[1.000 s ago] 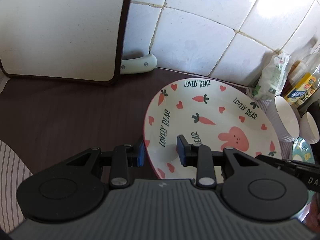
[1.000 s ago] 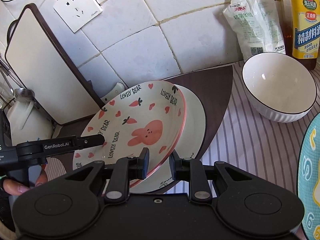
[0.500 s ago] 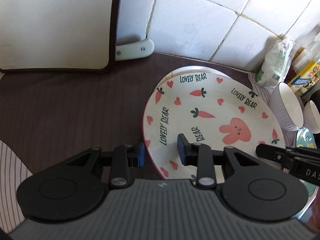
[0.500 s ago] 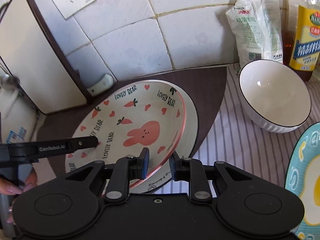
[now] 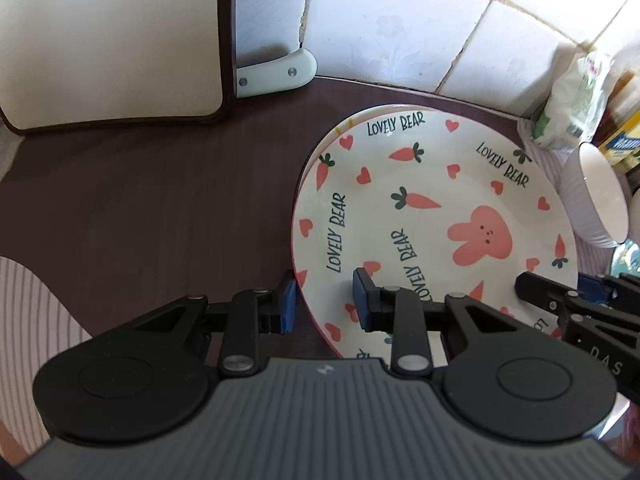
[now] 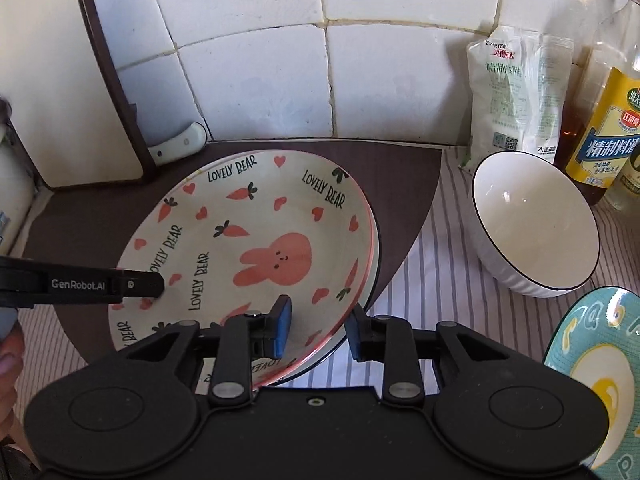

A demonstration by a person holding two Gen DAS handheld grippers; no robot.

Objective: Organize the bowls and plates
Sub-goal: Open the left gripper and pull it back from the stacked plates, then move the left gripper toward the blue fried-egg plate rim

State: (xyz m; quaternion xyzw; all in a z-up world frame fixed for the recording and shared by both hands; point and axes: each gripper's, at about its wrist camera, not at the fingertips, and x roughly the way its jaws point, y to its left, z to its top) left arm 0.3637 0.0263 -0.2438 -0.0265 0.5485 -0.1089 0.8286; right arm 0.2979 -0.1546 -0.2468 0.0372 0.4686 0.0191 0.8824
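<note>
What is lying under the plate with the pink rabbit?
Under the rabbit plate lies another plate; only its pale rim with a dark edge shows at the right side. Its face is covered. Both rest on the brown mat.

My bunny plate [image 6: 256,240] reads "LOVELY BEAR"; my left gripper [image 6: 158,284], lower left, "GenRobot.AI"; the yellow-labelled bottle [image 6: 608,136], upper right, Chinese characters.
</note>
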